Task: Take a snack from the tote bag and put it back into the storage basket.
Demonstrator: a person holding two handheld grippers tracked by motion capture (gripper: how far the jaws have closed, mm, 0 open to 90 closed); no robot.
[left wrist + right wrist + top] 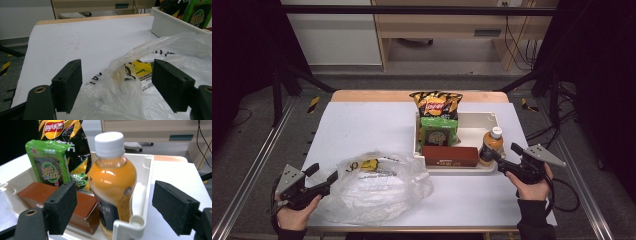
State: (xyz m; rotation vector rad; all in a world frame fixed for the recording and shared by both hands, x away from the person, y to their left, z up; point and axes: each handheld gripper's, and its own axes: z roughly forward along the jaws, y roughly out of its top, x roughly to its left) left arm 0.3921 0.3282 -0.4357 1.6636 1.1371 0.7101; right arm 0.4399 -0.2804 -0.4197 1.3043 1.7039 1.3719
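high view showed the bench (pixel 362 125) under a white cover, its wooden far edge at the top of the frame, with grey floor and metal rails at both sides. a white tray (pixel 484 122) sat right of centre, near the cover's right edge, holding a chip bag (pixel 437 104), a green packet (pixel 439 131), a brown box (pixel 450 156) and an orange bottle (pixel 490 146) in its lower right corner. a clear plastic bag (pixel 379 187) lay at lower left. bare cover stretched across the upper left. the left tool (pixel 323 176) stood open at the bag's left edge, a fold of film between the jaws, unpinched. the right tool (pixel 507 155) stood open just beside the bottle, not gripping it.
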